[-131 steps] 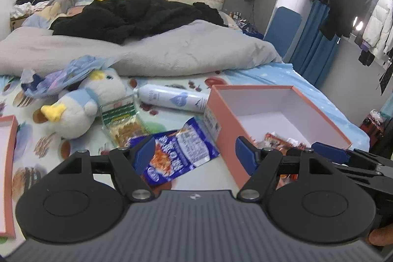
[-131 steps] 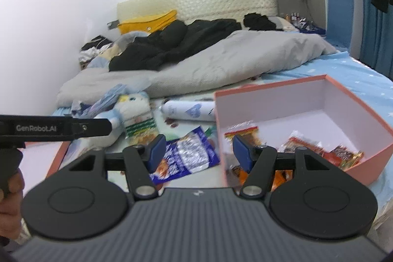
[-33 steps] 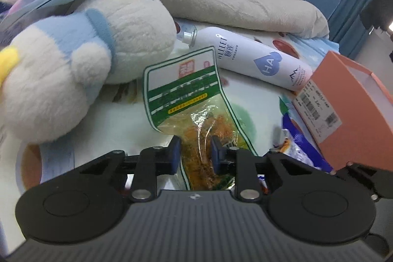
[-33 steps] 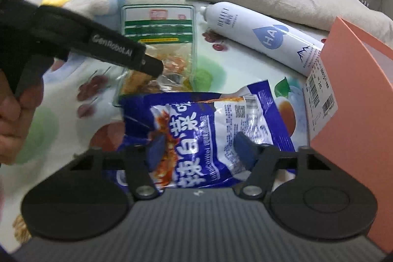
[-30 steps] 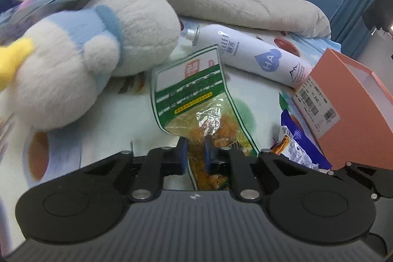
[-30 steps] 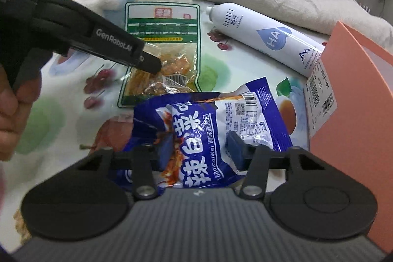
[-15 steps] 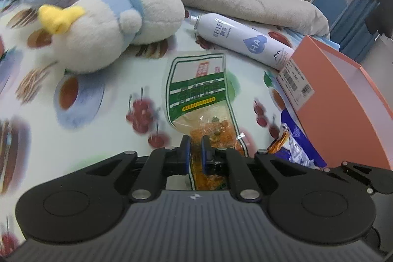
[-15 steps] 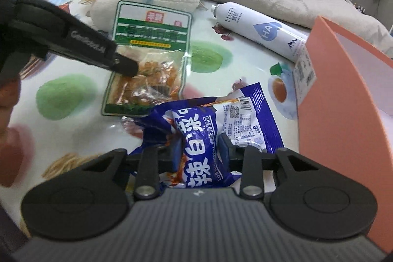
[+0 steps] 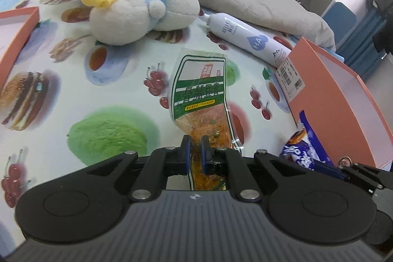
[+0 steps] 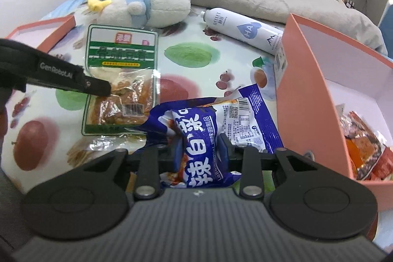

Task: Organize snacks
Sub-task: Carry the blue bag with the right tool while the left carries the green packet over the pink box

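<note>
Your left hand-held gripper (image 9: 195, 155) pinches the green snack packet (image 9: 201, 100) by its crinkly bottom edge; your right hand-held gripper (image 10: 200, 151) squeezes the blue snack bag (image 10: 208, 124) over the bed, beside the orange box (image 10: 304, 100). Both look light, limp, slippery.

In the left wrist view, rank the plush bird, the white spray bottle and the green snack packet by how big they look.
1. Plush bird, largest.
2 and 3. White spray bottle and green snack packet look similar in length; the packet lies nearer the camera and its lower end is hidden by the left claw, so no firm order.
</note>
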The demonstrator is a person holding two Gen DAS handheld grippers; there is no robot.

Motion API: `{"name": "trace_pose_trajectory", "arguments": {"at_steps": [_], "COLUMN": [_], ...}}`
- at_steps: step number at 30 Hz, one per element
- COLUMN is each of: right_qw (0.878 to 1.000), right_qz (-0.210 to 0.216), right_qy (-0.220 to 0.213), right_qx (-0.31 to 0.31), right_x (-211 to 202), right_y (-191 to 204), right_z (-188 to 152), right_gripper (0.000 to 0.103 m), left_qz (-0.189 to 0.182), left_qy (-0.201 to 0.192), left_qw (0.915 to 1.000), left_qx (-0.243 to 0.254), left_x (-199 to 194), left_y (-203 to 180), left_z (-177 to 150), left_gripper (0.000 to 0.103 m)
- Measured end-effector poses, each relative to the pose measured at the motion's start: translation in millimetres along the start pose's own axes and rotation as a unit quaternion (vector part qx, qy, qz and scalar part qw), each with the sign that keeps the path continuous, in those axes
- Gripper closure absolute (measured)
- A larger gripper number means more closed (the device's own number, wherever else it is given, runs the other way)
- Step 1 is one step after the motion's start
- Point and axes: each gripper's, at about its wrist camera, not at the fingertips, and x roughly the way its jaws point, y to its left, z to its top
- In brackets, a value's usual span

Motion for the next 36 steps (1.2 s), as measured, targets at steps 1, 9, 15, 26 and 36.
{"name": "trace_pose_trajectory", "arguments": {"at_steps": [1, 9, 15, 26, 36], "right_qw": [1.000, 0.999, 0.998, 0.994, 0.986], "right_qz": [-0.001, -0.004, -0.008, -0.030, -0.073], "right_qy": [-0.003, -0.029, -0.063, -0.098, -0.146], "right_qx": [0.002, 0.021, 0.029, 0.040, 0.046], "right_x": [-2.4, -19.9, -37.8, -60.2, -89.4], "right_y": [-0.4, -7.1, -12.9, -38.5, -76.9], "right_z": [1.5, 21.0, 45.9, 74.4, 100.0], "right_gripper": [0.070, 0.070, 0.070, 0.070, 0.070], "left_qz": [0.001, -0.006, -0.012, -0.036, -0.075], "left_qy": [-0.001, -0.013, -0.032, -0.058, -0.103], "left_qw": [1.0000, 0.9999, 0.9994, 0.9968, 0.9900], "left_qx": [0.000, 0.000, 0.011, 0.039, 0.060], "left_x": [-2.1, -22.2, -37.3, -57.4, -80.7], "left_y": [-0.1, -5.7, -15.5, -55.8, -104.7], "left_z": [1.3, 20.2, 41.2, 75.6, 117.9], "left_gripper": [0.094, 0.094, 0.098, 0.099, 0.099]}}
